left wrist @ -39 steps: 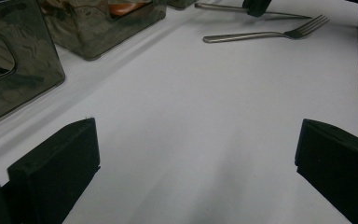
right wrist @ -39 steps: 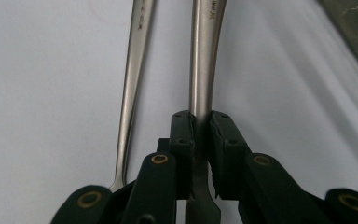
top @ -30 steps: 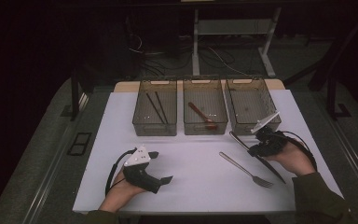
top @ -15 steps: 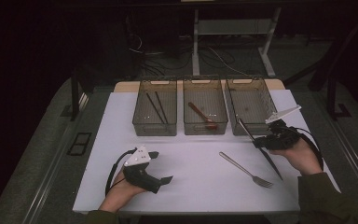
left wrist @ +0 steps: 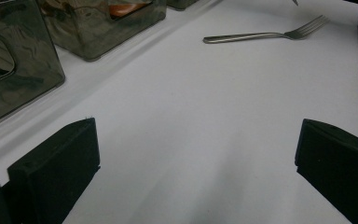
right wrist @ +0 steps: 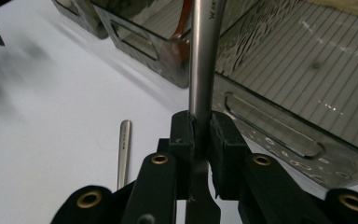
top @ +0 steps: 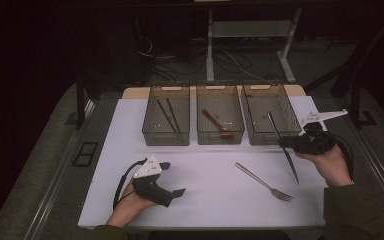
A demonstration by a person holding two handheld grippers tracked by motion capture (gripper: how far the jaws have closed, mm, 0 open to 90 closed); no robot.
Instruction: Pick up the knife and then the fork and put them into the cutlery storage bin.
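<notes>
**Right gripper lifts a table knife at the right-hand bin**

The right gripper [top: 286, 143], black with a grey three-cornered plate on top, has its jaws pressed onto a long silver metal table knife [top: 282, 146]. In the right gripper view the two black jaws pinch the knife's shaft [right wrist: 200, 84] between them, handle pointing up and away toward the bins. From the high view the knife hangs clear of the white table top [top: 210, 190], slanted, its upper end over the front edge of the right-hand smoked clear plastic bin [top: 296, 117] and its lower tip pointing back toward the person's side. The hand holding that gripper comes in from the bottom right.

A silver metal fork [top: 265, 182] lies flat on the table, tines toward the near right, just left of the hanging knife and apart from it.

The left gripper [top: 172, 180], also black with a grey plate, rests on the table near the front left. In the left gripper view its jaws are spread wide with bare white table between them, and the fork [left wrist: 265, 33] lies well ahead.

Three smoked clear plastic bins stand in a row at the far side. The left one [top: 150, 117] holds a pair of dark chopsticks [top: 167, 115]; the middle one [top: 237, 117] holds a reddish-brown spoon [top: 216, 122].
</notes>
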